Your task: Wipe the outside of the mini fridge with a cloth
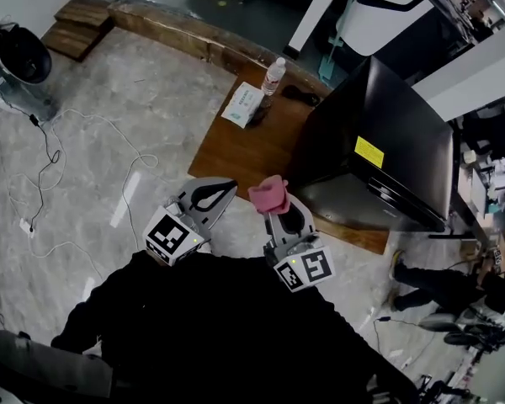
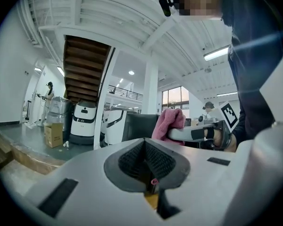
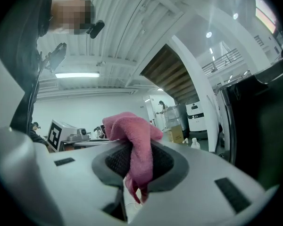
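A black mini fridge [image 1: 385, 146] with a yellow sticker stands on a low wooden table [image 1: 244, 150] at the right of the head view. My right gripper [image 1: 279, 206] is shut on a pink cloth [image 1: 268, 194], held just left of the fridge's near corner and raised off the table. In the right gripper view the pink cloth [image 3: 134, 142] bunches up between the jaws, with the fridge [image 3: 262, 121] dark at the right. My left gripper [image 1: 212, 195] is shut on nothing, left of the right one. The left gripper view shows the cloth [image 2: 169, 123] and the fridge [image 2: 140, 126] behind it.
On the table lie a tissue pack [image 1: 243, 105], a plastic bottle [image 1: 273, 76] and a small dark object [image 1: 301, 96]. Cables [image 1: 55, 154] trail over the marble floor at the left. A person [image 1: 450, 289] crouches by the fridge's right side. White robots [image 2: 85, 119] stand in the background.
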### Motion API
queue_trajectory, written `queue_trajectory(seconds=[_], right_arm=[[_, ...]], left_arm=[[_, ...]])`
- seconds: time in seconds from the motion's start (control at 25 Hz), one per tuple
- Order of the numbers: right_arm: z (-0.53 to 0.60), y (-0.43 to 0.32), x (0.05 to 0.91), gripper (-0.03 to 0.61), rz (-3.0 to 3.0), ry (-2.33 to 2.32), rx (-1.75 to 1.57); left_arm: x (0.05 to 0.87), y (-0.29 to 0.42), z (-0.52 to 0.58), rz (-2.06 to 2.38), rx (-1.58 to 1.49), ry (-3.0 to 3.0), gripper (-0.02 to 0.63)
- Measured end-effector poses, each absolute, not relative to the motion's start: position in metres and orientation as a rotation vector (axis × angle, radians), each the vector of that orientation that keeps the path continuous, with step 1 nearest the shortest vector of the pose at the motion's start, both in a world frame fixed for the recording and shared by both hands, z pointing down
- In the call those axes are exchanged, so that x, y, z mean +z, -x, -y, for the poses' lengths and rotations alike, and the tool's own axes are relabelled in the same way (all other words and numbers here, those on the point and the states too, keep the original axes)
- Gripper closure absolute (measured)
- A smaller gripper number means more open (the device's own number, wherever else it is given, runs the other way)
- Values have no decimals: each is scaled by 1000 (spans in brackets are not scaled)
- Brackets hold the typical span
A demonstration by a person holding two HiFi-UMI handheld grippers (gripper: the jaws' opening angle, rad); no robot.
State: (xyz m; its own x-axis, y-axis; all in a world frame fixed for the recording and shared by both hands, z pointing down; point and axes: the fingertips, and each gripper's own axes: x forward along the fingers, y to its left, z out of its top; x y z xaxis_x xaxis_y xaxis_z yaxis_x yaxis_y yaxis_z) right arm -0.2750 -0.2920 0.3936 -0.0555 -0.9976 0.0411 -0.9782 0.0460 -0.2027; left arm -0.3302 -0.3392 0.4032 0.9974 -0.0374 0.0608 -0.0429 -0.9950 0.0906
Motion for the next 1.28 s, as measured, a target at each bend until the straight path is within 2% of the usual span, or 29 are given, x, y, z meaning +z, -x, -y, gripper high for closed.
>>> queue_trajectory(seconds=[0.28, 0.8, 1.28], right_arm=[[316, 276, 398, 499, -2210, 2083, -267], [387, 193, 383, 497, -2114, 1935, -301], [456, 113, 391, 500, -1772, 2146, -273]], left_arm=[[406, 317, 367, -10, 62, -3027, 607], [387, 228, 422, -12, 145, -3059, 607], [395, 146, 506, -287, 131, -3040, 607]])
